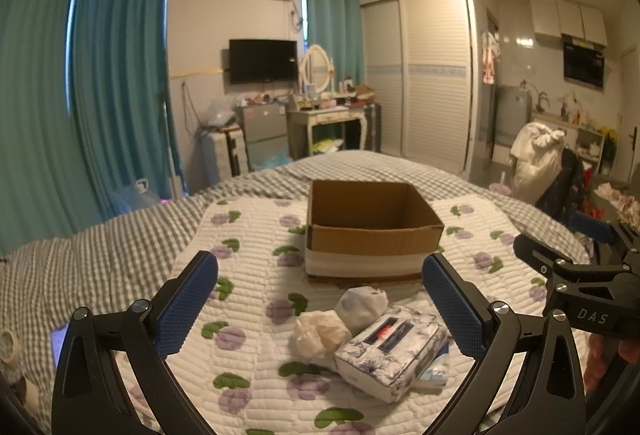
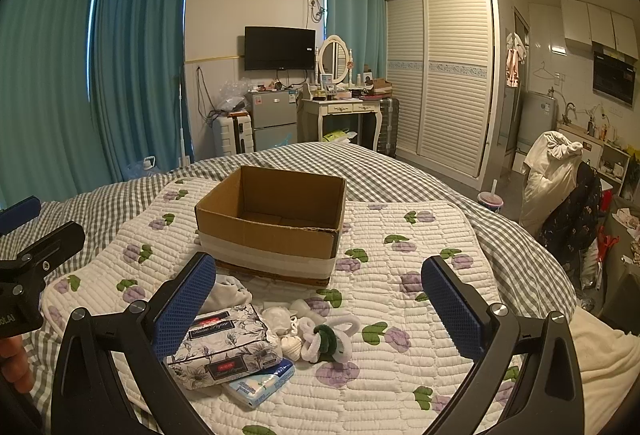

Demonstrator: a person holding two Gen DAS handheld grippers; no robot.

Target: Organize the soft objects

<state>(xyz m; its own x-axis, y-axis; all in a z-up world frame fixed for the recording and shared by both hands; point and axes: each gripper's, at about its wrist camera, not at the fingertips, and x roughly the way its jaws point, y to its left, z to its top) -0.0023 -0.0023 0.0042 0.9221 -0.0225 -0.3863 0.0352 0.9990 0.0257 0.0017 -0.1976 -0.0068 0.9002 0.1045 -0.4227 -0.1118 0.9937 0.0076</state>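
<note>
Jaws of the left gripper [image 1: 320, 305] and right gripper [image 2: 319, 309] stood wide open, holding nothing. Between the left jaws, toward the right one, lay one floral tissue pack [image 1: 390, 353]: light, compressible, probably best pinched across its short sides. One smaller blue pack [image 2: 260, 381] lay partly under it. Just beyond lay two crumpled wads [image 1: 322, 333], soft and likely slippery; beside them a cluster of hair ties [image 2: 326, 341], count unclear. Farthest, one empty cardboard box [image 2: 272, 225] sat on the bed [image 2: 420, 267].
</note>
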